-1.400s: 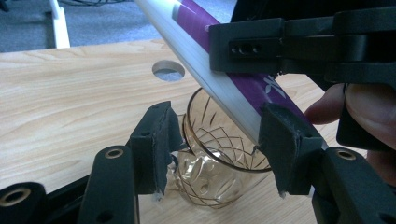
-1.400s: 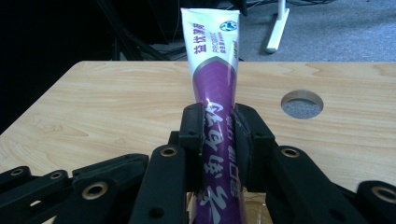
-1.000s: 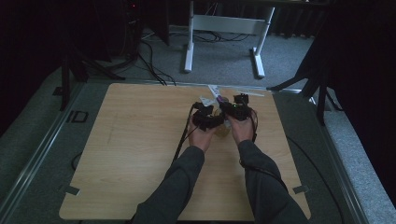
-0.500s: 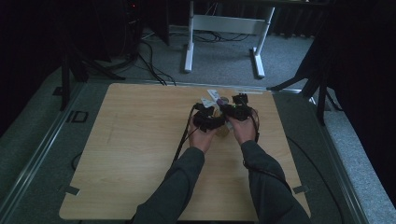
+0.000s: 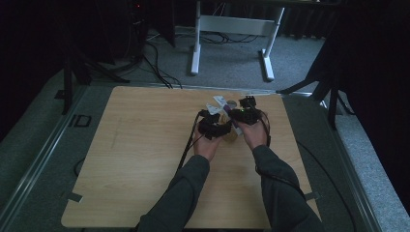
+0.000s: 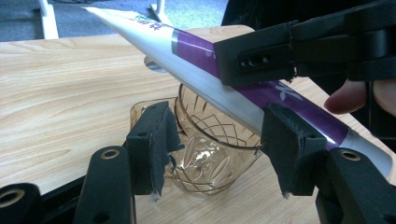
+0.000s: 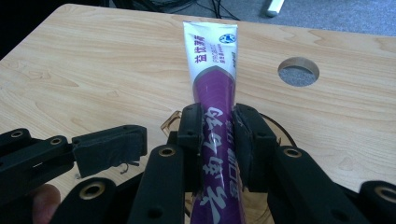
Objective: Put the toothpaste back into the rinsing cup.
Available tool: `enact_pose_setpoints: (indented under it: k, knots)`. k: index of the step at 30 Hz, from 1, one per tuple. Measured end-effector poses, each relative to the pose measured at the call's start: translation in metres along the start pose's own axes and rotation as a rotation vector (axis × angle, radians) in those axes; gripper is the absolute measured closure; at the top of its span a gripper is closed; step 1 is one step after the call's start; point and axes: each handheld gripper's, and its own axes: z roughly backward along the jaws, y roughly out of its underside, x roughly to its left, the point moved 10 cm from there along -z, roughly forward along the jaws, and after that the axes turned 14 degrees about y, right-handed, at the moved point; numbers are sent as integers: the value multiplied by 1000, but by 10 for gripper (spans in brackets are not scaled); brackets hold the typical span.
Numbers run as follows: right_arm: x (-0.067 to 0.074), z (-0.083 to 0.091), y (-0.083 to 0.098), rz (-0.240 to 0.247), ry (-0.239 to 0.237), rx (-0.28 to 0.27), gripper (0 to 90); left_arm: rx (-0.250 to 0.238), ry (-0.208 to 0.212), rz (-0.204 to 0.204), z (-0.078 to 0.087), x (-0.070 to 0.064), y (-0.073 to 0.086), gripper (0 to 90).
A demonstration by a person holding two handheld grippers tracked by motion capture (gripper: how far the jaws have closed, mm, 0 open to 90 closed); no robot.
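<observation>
An amber glass cup with a handle stands on the wooden table. My left gripper has the cup's body between its pads, which lie against both sides. My right gripper is shut on a purple and white toothpaste tube. The tube is held slanting over the cup's mouth, its flat white end pointing away from me. In the high view both grippers meet at the table's far middle: left gripper, right gripper, and the cup between the hands.
A round hole is cut in the tabletop just beyond the cup. Past the table's far edge stands a white desk frame, with cables on the grey floor. Bare wood spreads to the left and toward me.
</observation>
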Motion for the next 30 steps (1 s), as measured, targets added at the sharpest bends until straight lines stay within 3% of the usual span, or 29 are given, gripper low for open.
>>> enact_pose_setpoints:
  k: [14, 23, 24, 26, 30]
  knots:
    - [1, 1, -4, 28, -15, 27, 710, -18, -32, 22, 15, 16, 2, 427]
    - [4, -10, -8, 122, 0, 203, 632, -12, -43, 32, 17, 23, 4, 427]
    - [4, -10, -8, 122, 0, 203, 632, -12, -43, 32, 17, 23, 4, 427]
    - [5, -14, -6, 136, -5, 263, 613, -10, -44, 34, 16, 24, 6, 427]
    - [5, -20, -2, 161, -1, 318, 636, -7, -44, 35, 16, 25, 7, 427]
